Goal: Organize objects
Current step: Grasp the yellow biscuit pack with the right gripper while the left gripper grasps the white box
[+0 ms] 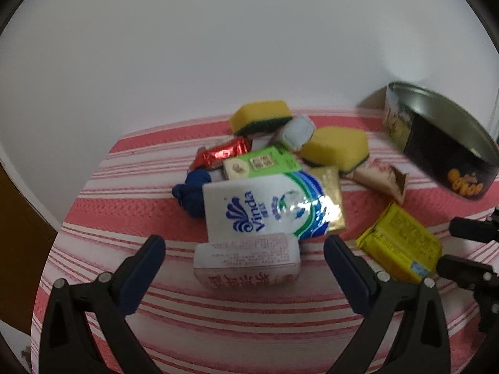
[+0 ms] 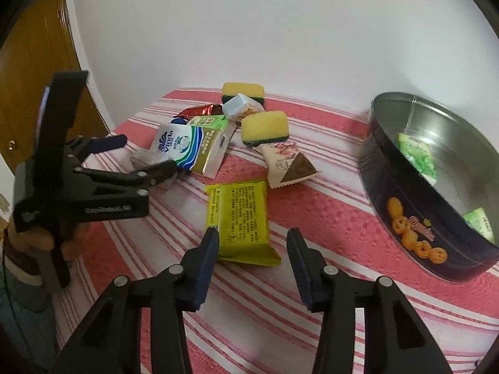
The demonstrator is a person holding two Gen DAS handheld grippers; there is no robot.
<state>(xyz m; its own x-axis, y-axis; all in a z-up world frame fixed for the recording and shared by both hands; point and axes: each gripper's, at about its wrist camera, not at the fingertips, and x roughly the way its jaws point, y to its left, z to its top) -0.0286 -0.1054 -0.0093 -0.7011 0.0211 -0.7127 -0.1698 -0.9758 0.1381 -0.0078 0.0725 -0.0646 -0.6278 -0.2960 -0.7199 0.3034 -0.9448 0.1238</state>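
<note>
Left gripper [image 1: 244, 249] jaws released around white packet [image 1: 246, 261]; right gripper [image 2: 252, 246] jaws released over yellow packet [image 2: 241, 221].

Soft even light, glare on tissue pack [image 1: 290, 208], fisheye-bent dark corners.

A red and white striped cloth [image 2: 312, 212] covers the surface. At its far middle lies a loose heap: two yellow sponges [image 2: 265, 127], a red foil wrapper [image 2: 199, 111], a Vinda tissue pack [image 2: 179, 146] and a green and white box [image 2: 215, 152]. Nearer, a yellow packet [image 2: 238, 221] lies flat, with a floral sachet [image 2: 287, 163] just beyond it. On the right stands a round dark tin [image 2: 414, 218], well apart from the heap.
</note>
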